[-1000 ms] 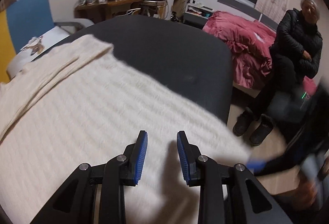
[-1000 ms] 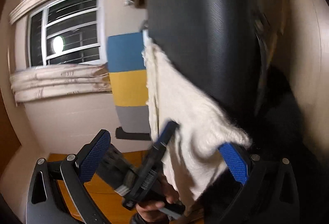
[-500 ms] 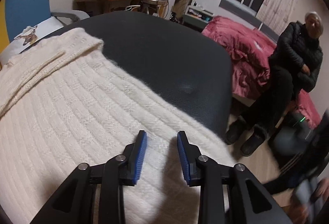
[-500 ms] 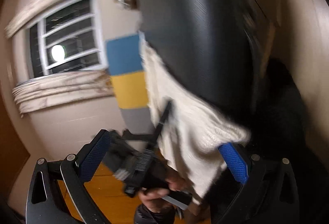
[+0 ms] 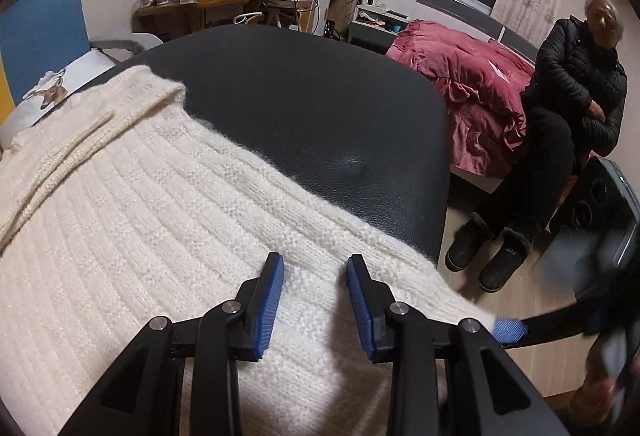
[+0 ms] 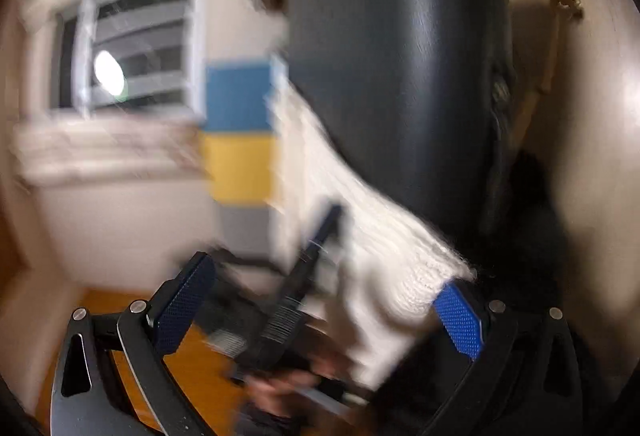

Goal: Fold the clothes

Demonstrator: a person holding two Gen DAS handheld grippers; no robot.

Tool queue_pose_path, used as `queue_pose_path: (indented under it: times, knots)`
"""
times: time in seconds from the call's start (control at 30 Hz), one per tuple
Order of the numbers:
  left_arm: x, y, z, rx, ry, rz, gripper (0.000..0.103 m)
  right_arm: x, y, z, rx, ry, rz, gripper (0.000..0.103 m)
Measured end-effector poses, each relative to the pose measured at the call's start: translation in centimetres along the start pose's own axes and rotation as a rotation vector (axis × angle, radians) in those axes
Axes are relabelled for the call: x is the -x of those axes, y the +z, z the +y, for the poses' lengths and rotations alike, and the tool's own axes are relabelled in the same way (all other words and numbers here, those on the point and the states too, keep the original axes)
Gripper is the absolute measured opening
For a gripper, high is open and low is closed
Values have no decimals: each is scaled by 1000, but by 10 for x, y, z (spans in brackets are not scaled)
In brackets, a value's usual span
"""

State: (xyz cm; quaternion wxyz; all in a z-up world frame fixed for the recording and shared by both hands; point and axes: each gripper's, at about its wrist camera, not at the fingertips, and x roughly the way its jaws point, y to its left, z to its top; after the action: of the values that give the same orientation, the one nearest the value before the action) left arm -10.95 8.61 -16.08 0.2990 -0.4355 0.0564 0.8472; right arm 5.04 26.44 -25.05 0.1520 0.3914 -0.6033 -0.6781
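A cream knit sweater (image 5: 140,216) lies spread over a black padded table (image 5: 320,96), its near right corner hanging past the edge. My left gripper (image 5: 314,264) hovers just over that corner region. Its jaws are opening, and only flat knit lies below them, nothing pinched. The right wrist view is blurred. There my right gripper (image 6: 326,278) stands wide open, with the sweater (image 6: 380,236) corner drooping between its fingers and ending at the right pad (image 6: 458,320). In the left wrist view that blue pad (image 5: 508,330) sits at the corner's tip.
A person in a dark jacket (image 5: 572,96) sits at the right beside a bed with a red quilt (image 5: 460,88). A cluttered wooden desk (image 5: 200,4) stands behind the table and a blue chair (image 5: 40,32) to its left. Wood floor (image 5: 500,300) shows below the table's right edge.
The right wrist view has rolled and blurred while the sweater corner stays by the right pad. The left gripper has hardly shifted over the sweater.
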Motion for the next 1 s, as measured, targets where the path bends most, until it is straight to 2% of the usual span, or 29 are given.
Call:
queue_pose_path:
  times: [0.03,0.07,0.1,0.23,0.3,0.37,0.43,0.47,0.53,0.57,0.67,0.73,0.8,0.9,1.0]
  knots:
    - [0,0,2,15,-7,-3,33,-4,-2,1,27,-39,7,92]
    - [0,0,4,31,-13,-7,33,-7,-3,2,48,-80,18,76]
    - [0,-1,6,38,-15,-10,33,-9,-3,3,64,-121,22,66]
    - [0,-2,6,47,-11,-17,33,-8,-1,-2,72,-177,10,53]
    - [-1,-2,6,57,-9,-20,33,-7,-1,-2,77,-214,-2,43]
    - [-1,-2,5,64,4,-27,33,-5,0,3,99,-262,-15,38]
    - [-1,-4,-3,30,47,-35,33,-6,2,7,135,-338,-18,38]
    - [-2,-5,-6,12,68,-39,34,-9,1,9,181,-411,-12,38]
    - [-3,-4,-5,25,70,-39,36,-14,-2,11,249,-534,2,38]
    - [-3,-3,-3,39,66,-38,36,-14,-3,6,238,-555,16,38]
    - [-1,1,1,68,48,-26,36,-9,-3,6,233,-548,0,38]
    - [7,2,8,104,7,-26,36,1,-5,15,272,-554,-23,38]
    - [26,-3,28,182,-18,-67,36,14,-9,25,308,-519,-33,38]
    - [60,-14,63,316,-44,-148,35,13,-14,65,460,-480,-35,38]
    - [83,-35,89,379,27,-176,34,-7,-30,104,692,-489,11,39]
